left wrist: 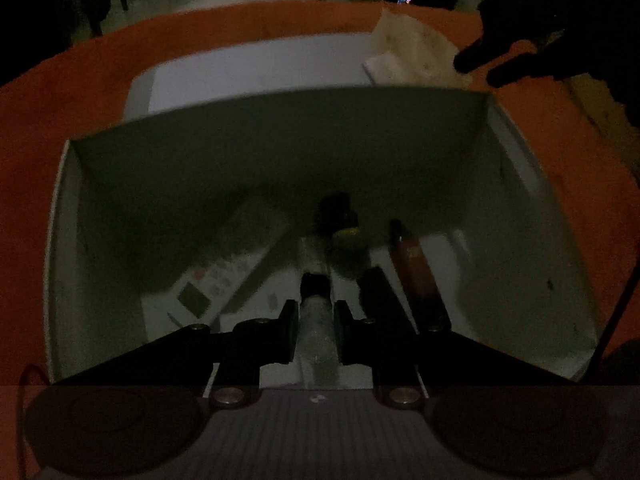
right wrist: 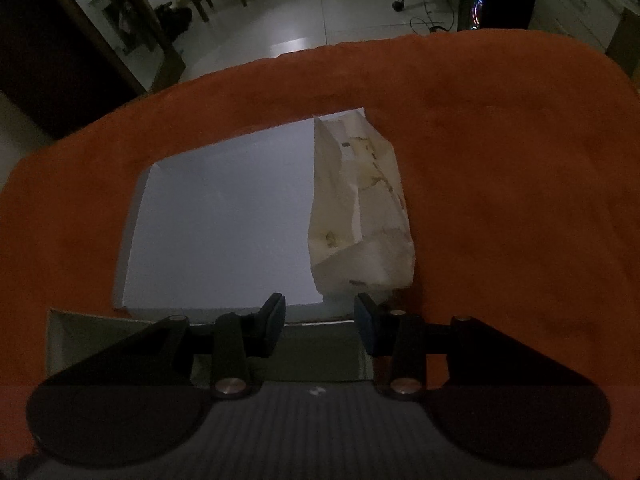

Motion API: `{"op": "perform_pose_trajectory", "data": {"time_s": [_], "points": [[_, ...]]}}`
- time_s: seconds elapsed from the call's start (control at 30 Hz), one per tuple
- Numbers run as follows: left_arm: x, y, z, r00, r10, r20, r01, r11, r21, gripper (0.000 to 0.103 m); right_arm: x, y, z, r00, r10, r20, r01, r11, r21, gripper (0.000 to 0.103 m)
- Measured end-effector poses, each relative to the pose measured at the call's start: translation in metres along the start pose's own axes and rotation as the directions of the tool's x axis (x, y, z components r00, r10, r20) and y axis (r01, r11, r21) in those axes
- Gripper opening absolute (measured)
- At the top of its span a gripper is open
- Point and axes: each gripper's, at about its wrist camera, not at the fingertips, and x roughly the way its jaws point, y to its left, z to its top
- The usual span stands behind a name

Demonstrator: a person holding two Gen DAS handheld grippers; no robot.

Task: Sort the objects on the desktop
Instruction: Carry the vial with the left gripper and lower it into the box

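In the left wrist view my left gripper is shut on a clear pen-like stick with a black band, held inside an open white box. In the box lie a brown tube, a dark round item and a printed card. In the right wrist view my right gripper is open and empty, just above the box's far wall, close to a crumpled white paper bag. The right gripper shows as a dark shape in the left wrist view, by the bag.
An orange cloth covers the table. A flat white board lies beyond the box, with the bag on its right edge. Chairs and a lit computer case stand on the floor behind the table.
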Motion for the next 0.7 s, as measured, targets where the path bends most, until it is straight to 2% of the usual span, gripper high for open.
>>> {"op": "perform_pose_trajectory", "data": {"time_s": [0.37, 0.6, 0.7], "points": [[0.023, 0.003, -0.021, 0.995, 0.049, -0.087, -0.048, 0.999, 0.014, 0.016, 0.001, -0.002, -0.004, 1.0, 0.008, 0.003, -0.008, 1.0, -0.01, 0.042], [0.023, -0.002, -0.027, 0.992, 0.09, -0.088, -0.084, 0.994, 0.067, 0.026, -0.001, -0.004, -0.005, 1.0, 0.019, 0.006, -0.019, 1.0, -0.007, 0.042], [0.018, -0.003, -0.026, 0.993, 0.092, -0.076, -0.087, 0.993, 0.074, 0.026, -0.004, -0.005, -0.003, 1.0, 0.026, 0.013, -0.026, 1.0, -0.003, 0.042]]}}
